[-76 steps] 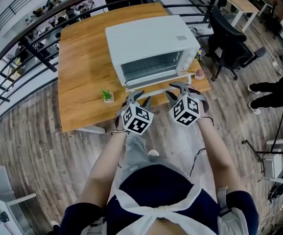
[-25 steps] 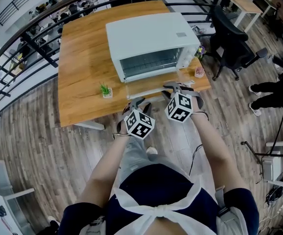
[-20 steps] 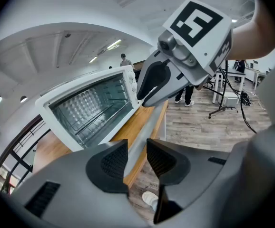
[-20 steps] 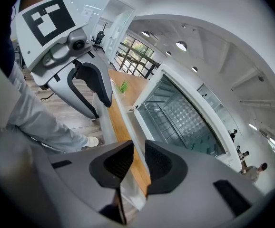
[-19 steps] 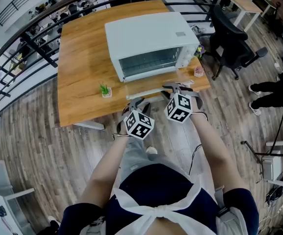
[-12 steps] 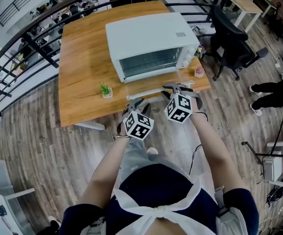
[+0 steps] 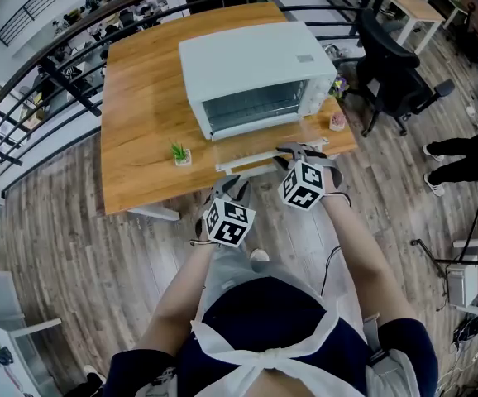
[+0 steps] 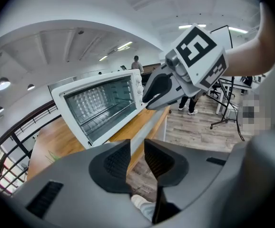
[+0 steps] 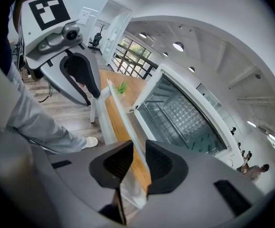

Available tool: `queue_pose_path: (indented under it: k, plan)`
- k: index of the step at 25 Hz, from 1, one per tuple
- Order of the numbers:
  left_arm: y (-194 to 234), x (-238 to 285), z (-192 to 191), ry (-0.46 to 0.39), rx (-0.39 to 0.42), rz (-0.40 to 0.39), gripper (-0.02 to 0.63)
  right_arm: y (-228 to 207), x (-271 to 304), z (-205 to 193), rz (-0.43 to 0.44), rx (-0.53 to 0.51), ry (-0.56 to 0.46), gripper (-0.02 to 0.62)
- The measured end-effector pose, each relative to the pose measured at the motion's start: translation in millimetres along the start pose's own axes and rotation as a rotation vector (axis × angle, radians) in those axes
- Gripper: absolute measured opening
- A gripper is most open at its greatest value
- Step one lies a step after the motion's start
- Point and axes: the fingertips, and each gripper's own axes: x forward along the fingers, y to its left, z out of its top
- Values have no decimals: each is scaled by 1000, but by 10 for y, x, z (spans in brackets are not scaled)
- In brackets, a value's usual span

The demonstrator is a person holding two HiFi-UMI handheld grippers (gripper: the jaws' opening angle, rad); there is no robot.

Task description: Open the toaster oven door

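The white toaster oven [image 7: 255,69] stands on the wooden table [image 7: 140,106]. Its glass door [image 7: 260,145] hangs open, lying flat toward me, and the wire rack inside shows. My right gripper [image 7: 295,150] is shut on the right end of the white door handle [image 7: 247,162]. In the right gripper view the handle [image 9: 110,112] runs straight in between that gripper's [image 9: 138,163] pads. My left gripper [image 7: 233,187] sits just short of the handle's left end. Its jaws have just been closing. In the left gripper view a narrow gap stays at this gripper [image 8: 136,158] with nothing pressed in it.
A small potted plant [image 7: 181,154] stands left of the door, and a little pink item [image 7: 336,122] sits at the table's right corner. A black office chair [image 7: 388,64] is to the right. A dark railing [image 7: 65,73] runs behind the table. A person's legs [image 7: 470,151] show at far right.
The door dropped from part open to flat over three seconds. In the last half second my left gripper drew back from the handle toward me and rolled slightly. The right gripper stayed put.
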Motion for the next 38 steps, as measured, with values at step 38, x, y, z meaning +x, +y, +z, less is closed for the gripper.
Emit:
queue_pose_path:
  k: [38]
  plan:
    - [298, -341, -86, -122, -271, -16, 35, 489, 146, -314, 59, 23, 79, 101]
